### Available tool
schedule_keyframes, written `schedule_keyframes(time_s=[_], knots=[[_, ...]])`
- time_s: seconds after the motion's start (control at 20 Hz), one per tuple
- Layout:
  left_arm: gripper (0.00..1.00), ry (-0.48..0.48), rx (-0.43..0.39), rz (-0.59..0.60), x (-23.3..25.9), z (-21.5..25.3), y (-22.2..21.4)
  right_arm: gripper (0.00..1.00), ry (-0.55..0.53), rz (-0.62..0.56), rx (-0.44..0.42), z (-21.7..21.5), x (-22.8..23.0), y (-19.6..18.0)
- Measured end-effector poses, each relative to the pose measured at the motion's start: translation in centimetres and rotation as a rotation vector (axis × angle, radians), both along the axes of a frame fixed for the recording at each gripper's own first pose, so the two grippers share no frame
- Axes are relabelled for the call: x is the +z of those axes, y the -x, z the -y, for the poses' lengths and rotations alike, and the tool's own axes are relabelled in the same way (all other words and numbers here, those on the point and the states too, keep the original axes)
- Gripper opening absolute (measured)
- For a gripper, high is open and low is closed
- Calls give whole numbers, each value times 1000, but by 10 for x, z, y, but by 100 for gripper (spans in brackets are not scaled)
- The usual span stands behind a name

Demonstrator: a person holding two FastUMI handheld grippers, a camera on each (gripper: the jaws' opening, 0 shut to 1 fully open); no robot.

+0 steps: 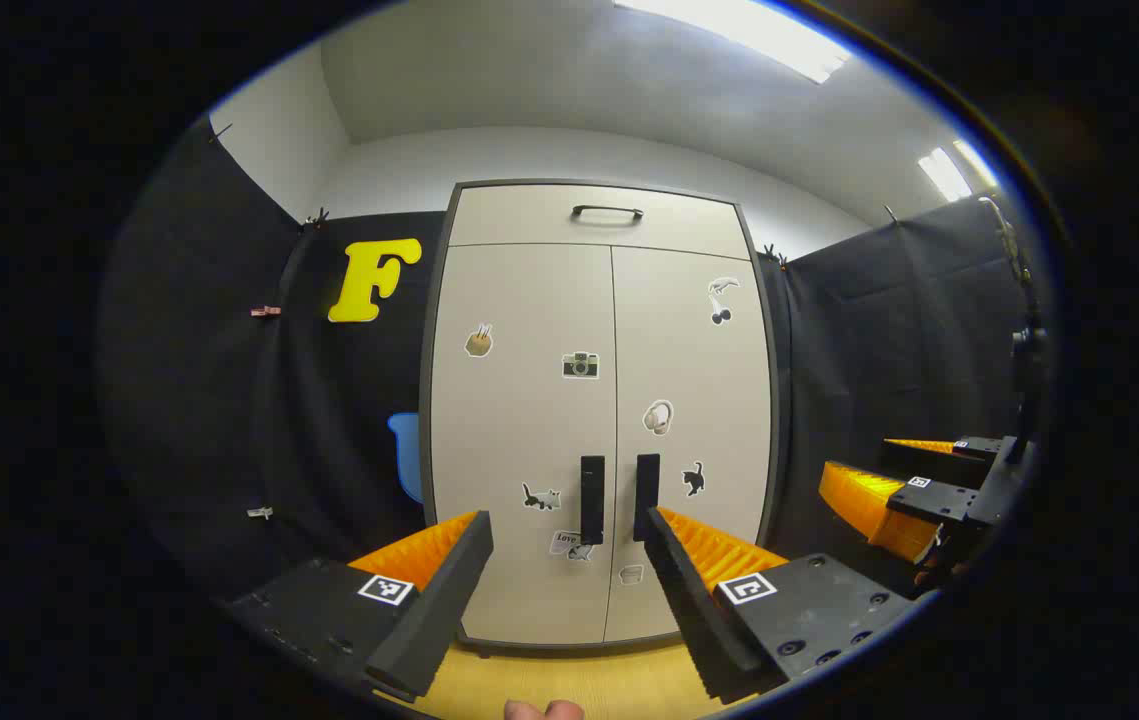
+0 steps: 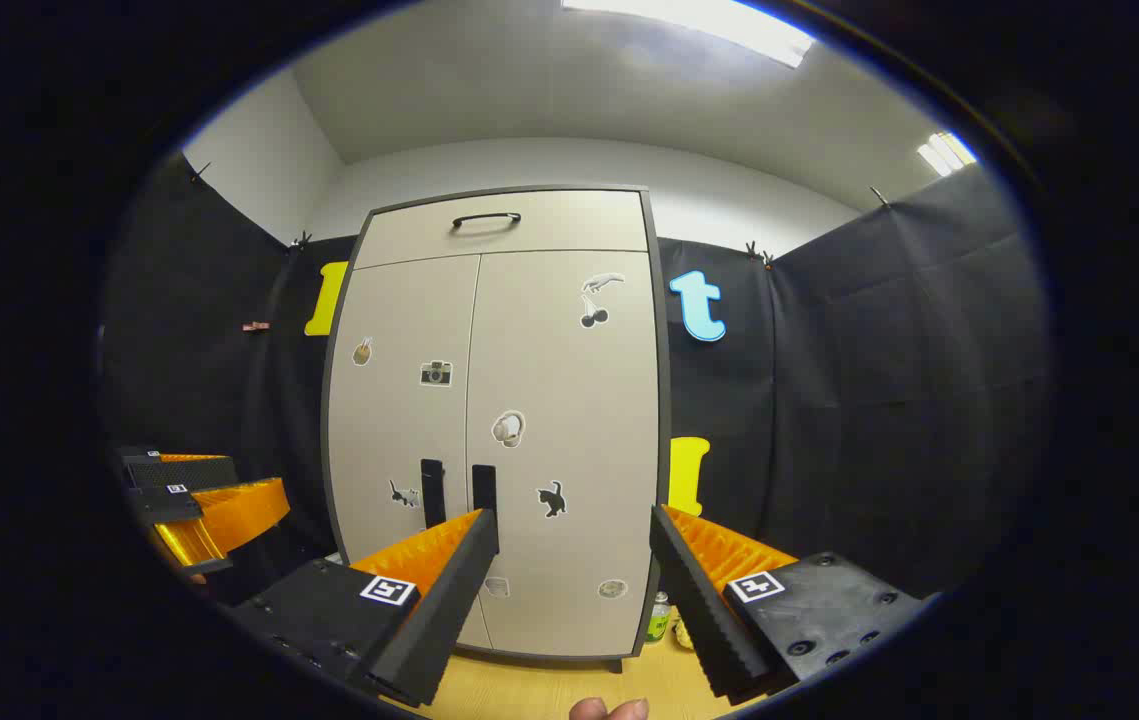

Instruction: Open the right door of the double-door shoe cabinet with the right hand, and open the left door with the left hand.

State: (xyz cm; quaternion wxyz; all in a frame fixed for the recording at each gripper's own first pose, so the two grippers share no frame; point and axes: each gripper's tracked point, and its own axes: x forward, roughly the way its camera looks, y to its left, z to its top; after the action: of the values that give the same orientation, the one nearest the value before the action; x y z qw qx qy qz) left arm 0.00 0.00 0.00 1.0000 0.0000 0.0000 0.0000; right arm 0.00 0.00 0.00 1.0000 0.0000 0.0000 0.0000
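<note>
Black-cloth booth, wood floor (image 1: 569, 690); shoe cabinet (image 1: 599, 400) dead ahead, left door (image 1: 519, 420) and right door (image 1: 694, 400) both closed. Left gripper (image 1: 569, 560) and right gripper (image 2: 574, 560) spread wide, clear of handles (image 1: 592, 498), gripping nothing.

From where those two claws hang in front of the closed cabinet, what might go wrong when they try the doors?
1. The left door handle and right door handle sit close side by side, so a claw might catch the wrong one.
2. The left claw and right claw could bump, both heading for the middle.
3. Both are open and well back; a crooked approach could slip off a slim handle.
</note>
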Motion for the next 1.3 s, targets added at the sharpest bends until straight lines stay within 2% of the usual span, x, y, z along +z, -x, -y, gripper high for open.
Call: schedule_keyframes(time_s=[0.9,1.15,1.3], knots=[[95,-7,7,4,-4,-14,-5,97,-14,-13,-11,-2,-3,-3],[95,-10,9,4,-7,-17,-6,97,-31,-34,22,-18,-6,-11],[95,-9,12,-4,-12,-21,-6,98,-48,-35,53,-33,-6,-28]])
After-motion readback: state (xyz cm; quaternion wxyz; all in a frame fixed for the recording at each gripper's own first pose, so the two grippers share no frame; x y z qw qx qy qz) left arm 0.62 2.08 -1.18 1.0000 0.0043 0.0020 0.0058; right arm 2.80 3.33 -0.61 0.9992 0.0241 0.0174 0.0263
